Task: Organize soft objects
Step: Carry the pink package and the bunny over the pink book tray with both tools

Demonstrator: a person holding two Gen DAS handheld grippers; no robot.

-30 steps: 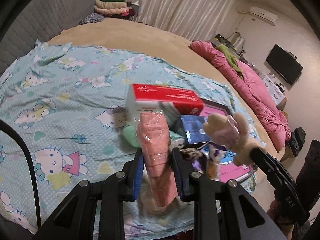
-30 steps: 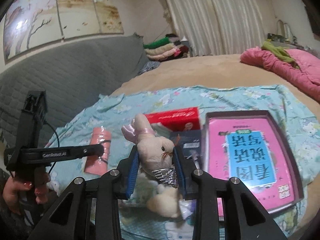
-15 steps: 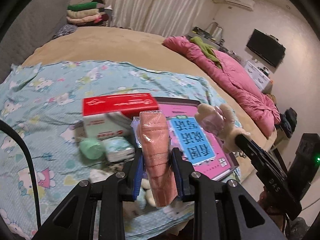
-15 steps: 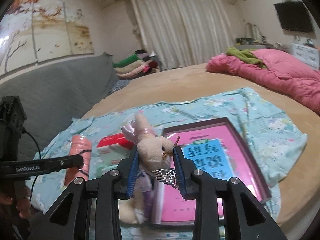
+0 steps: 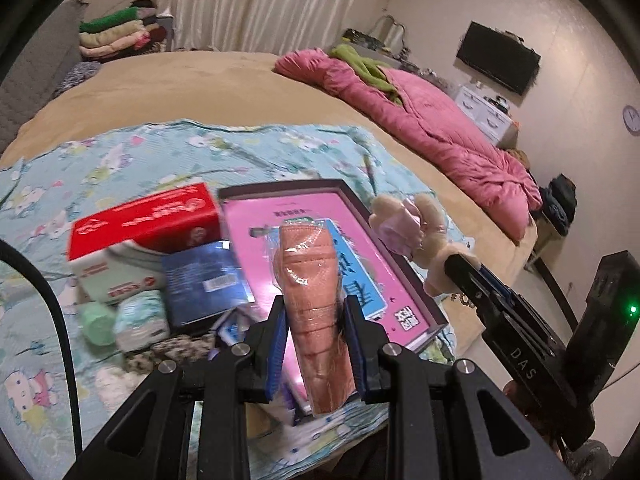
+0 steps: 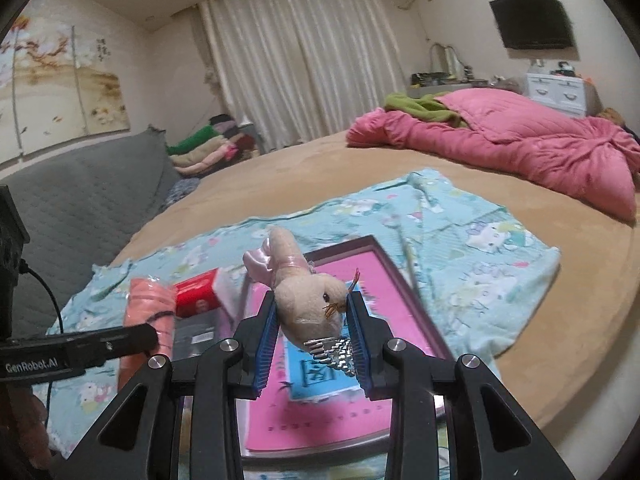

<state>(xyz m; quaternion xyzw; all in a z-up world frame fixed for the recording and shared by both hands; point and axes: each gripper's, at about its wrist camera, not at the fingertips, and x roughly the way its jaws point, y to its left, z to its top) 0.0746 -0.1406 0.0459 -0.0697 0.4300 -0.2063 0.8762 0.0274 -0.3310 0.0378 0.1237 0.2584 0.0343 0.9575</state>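
Broadly, the bed [image 6: 304,168] fills both views, tan cover, w/ a pink quilt [image 6: 520,148] heaped at the far side and a green cloth [image 6: 420,106] on top of it. A blue cartoon-print sheet [image 5: 168,160] is spread over the near part of the bed. On the sheet lies a dark-framed tray [image 5: 404,276] holding a pink book [image 5: 288,240] w/ a blue label. Just left of the tray sits a red-topped tissue box [image 5: 144,220]; a dark blue box [image 5: 204,280] leans in front of it, touching the tray's left edge. Near those, lower left, a pale green roll [image 5: 96,322] and a small wrapped pack [image 5: 142,320] side by side. Folded clothes [image 5: 116,34] are stacked far back by the curtain [image 6: 304,60].

Left gripper [image 5: 316,344]: jaws pinching a peach towel roll [image 5: 310,280] in clear wrap, blue pads pressed on both sides of it. Roll stands roughly upright, held above the tray's near end, not touching the book as far as I can tell.

Right gripper [image 6: 312,340]: jaws pinching a plush rabbit [image 6: 308,300] at the head/neck, pink bow on its ears, silvery trim below the chin. Rabbit is held up off the bed, over the tray's near right corner in the left-wrist view.

Both grippers are side by side, roll to the left of rabbit, apart.
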